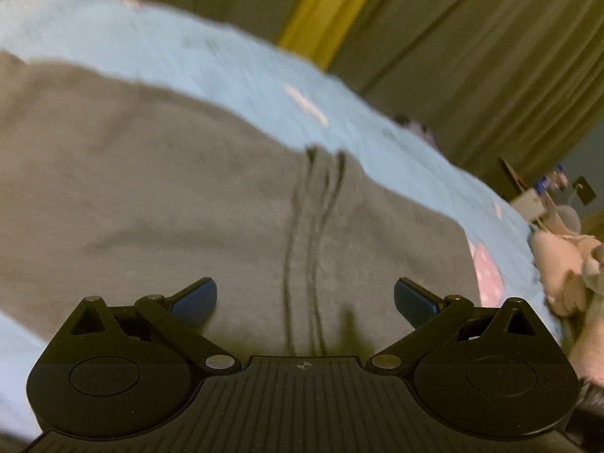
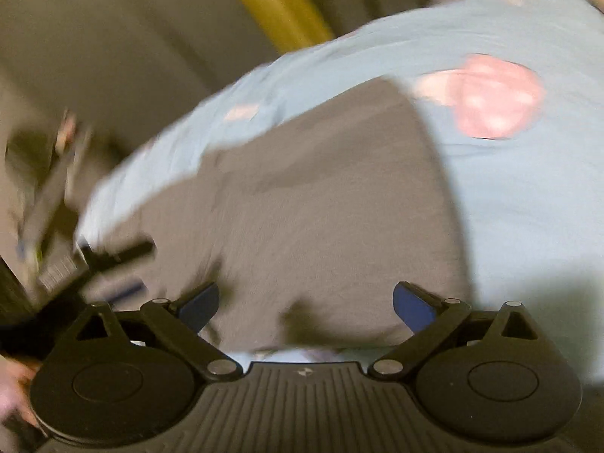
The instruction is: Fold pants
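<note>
Grey pants (image 1: 158,196) lie spread on a light blue bed sheet (image 1: 211,56), with two dark drawstrings (image 1: 302,249) running down their middle in the left wrist view. My left gripper (image 1: 305,300) hovers over the pants, open, with nothing between its blue pads (image 1: 198,300). In the right wrist view the same grey pants (image 2: 321,219) fill the centre, their near edge just in front of the gripper body. My right gripper (image 2: 305,304) is open above that edge with nothing between its pads. The other gripper (image 2: 94,260) shows blurred at the left.
The sheet (image 2: 528,207) carries pink prints (image 2: 494,98). Drab curtains (image 1: 472,45) and a yellow strip (image 1: 324,11) stand behind the bed. A pale stuffed toy (image 1: 566,264) lies at the bed's right edge, with small clutter (image 1: 547,188) beyond it.
</note>
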The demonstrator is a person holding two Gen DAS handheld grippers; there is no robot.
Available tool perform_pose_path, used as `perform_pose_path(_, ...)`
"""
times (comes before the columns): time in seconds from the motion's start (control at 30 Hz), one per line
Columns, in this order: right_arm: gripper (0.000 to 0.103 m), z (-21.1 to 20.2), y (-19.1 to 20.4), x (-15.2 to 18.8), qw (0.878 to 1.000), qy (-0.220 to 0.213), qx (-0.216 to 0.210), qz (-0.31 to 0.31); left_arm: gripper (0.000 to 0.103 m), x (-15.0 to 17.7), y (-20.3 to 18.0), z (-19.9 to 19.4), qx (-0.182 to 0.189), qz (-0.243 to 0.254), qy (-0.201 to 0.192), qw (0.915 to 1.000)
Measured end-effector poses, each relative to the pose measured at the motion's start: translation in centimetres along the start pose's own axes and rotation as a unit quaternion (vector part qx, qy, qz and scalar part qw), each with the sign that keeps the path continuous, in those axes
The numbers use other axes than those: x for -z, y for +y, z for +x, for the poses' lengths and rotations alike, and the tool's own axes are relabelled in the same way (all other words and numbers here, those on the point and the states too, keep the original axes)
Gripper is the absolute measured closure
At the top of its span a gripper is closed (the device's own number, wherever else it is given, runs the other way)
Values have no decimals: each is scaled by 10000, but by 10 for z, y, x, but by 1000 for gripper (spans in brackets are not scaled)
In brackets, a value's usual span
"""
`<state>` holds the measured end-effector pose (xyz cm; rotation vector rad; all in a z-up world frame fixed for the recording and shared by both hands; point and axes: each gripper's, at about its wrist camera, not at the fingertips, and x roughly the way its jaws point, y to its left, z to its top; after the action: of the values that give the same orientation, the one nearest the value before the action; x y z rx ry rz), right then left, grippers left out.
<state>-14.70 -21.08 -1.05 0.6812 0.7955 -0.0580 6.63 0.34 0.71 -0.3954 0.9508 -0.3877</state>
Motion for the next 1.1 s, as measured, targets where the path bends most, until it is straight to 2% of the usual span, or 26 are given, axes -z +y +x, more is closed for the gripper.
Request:
perform_pose_path(0.07,4,-5,-8,-6,9996,-119,204,170,0,-3,3,19,138,-126,229,9996)
perform_pose_path(0.1,4,-1,-11,-10,9990,-152,369,199,6,-3,4,25,185,-140,288,9993)
perform_pose_path(0.13,4,3,-14,-12,9983,-123,496,263,24,-4,5,29,234,-113,297,9992)
perform_pose_path(0.2,4,18,-24,-13,9971,76,516,546,46,-4,5,36,147,-42,406,9991)
perform_pose_path(0.3,4,30,-36,-17,9940,279,627,854,50,-2,7,39,237,-35,428,9988)
perform_pose_path(0.33,4,33,-36,-17,9939,285,648,849,61,-2,8,40,302,-55,452,9985)
perform_pose_path(0.43,4,34,-30,-13,9948,265,715,682,79,-3,7,42,312,-42,455,9985)
perform_pose_path(0.57,4,34,-25,-13,9950,265,766,581,82,0,3,39,404,116,338,9985)
perform_pose_path(0.63,4,36,-27,-14,9949,263,772,591,75,1,2,45,286,132,397,9987)
perform_pose_path(0.7,4,38,-25,-14,9950,263,782,570,74,1,3,52,263,44,429,9987)
perform_pose_path(0.73,4,39,-24,-14,9950,267,791,539,80,0,3,52,270,42,403,9988)
perform_pose_path(0.83,4,40,-22,-13,9955,289,795,427,85,1,-1,48,252,109,313,9991)
perform_pose_path(1.1,4,38,-24,-12,9956,262,746,509,86,-3,-9,14,468,237,-213,9984)
